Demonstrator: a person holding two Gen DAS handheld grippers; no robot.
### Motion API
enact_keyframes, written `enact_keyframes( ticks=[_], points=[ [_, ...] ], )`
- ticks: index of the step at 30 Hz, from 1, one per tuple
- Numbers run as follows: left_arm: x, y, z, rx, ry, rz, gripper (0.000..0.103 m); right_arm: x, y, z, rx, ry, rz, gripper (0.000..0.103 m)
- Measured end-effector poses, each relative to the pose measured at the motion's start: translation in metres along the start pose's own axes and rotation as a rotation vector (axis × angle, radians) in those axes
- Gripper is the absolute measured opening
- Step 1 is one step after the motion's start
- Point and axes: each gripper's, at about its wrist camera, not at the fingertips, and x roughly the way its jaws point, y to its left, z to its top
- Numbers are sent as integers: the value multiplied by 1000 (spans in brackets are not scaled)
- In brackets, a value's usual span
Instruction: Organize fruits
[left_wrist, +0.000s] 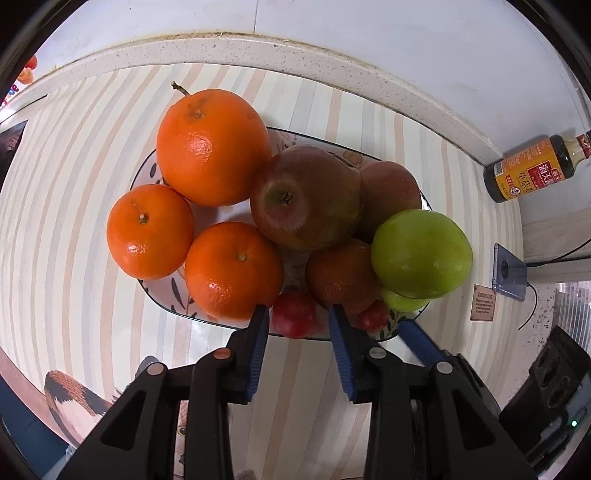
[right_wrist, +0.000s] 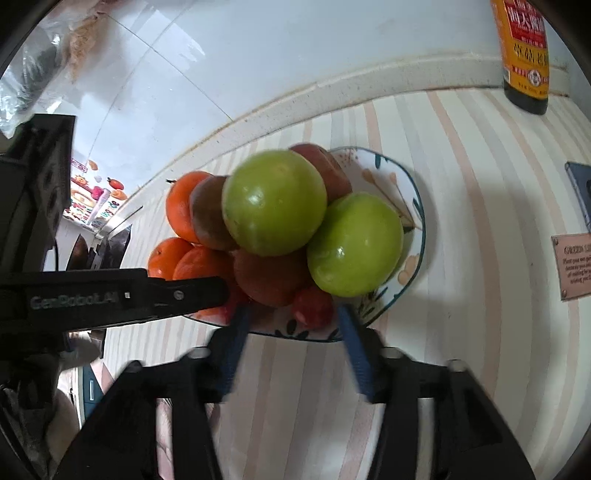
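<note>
Lettering "GenRobot.AI" marks left hand-held gripper (right_wrist: 236, 291); both hand-held grippers spread, nothing pinched.

Striped tablecloth (left_wrist: 74, 184), speckled counter edge (left_wrist: 369, 74), glossy white wall (left_wrist: 369, 22).

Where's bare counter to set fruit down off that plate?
Free: striped counter left of the plate, and the strip between plate and bottle. Also near side, under the left gripper. Crowded: the plate itself, fruit stacked; phone and small sign at far right.
</note>
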Motion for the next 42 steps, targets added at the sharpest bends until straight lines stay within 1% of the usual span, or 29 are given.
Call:
enact_keyframes(
  ticks=[1,2,3,4,5,6,7,8,9,10,11,13,15,18,22,28,29,31,34,40,42],
  points=[
    [-1,0,0,2,-1,-4,40,-2,2,1,-1,-4,-10,82],
    [-3,0,-1,7,-6,3,52,-5,1,1,-1,-4,-14,83],
    [-6,-1,-1,15,-17,20,61,-8,1,0,0,-9,-11,83],
    [-11,-2,-3,27,-31,34,78,-12,2,0,0,-10,-15,83],
    [-15,-2,-5,38,-45,44,84,-16,2,-1,1,-9,-24,83],
    [-20,-2,-6,45,-53,53,84,-21,1,-2,6,-9,-34,85],
    [-24,-2,-9,54,-63,65,84,-26,1,-3,11,-10,-48,92],
    [-29,-1,-11,63,-75,77,85,-33,0,-3,14,-7,-85,96],
    [-35,0,-14,76,-91,95,88,-38,0,-4,13,-6,-111,96],
    [-42,1,-18,94,-115,124,99,-43,1,-5,10,-5,-135,96],
    [-49,1,-22,110,-147,154,101,-49,1,-5,2,-5,-169,97],
    [-61,3,-31,142,-205,203,101,-61,6,-5,-21,-9,-224,99],
    [-70,8,-39,152,-228,228,101,-71,9,-5,-34,-17,-262,99],
    [-80,19,-50,139,-234,223,101,-88,17,-5,-57,-37,-299,99],
    [-96,26,-62,132,-269,218,101,-106,32,-8,-85,-50,-314,100],
    [-140,33,-89,135,-360,201,101,-137,60,-25,-99,-78,-325,100],
    [-150,35,-96,139,-374,189,101,-144,66,-29,-100,-88,-325,100],
    [-165,36,-110,155,-400,187,101,-162,77,-39,-104,-118,-343,100],
    [-188,39,-136,183,-440,181,101,-189,93,-54,-98,-157,-345,100],
    [-230,49,-186,219,-487,129,101,-255,137,-97,-118,-253,-366,100],
    [-242,52,-201,233,-507,117,101,-272,149,-112,-116,-272,-363,100]
  ],
)
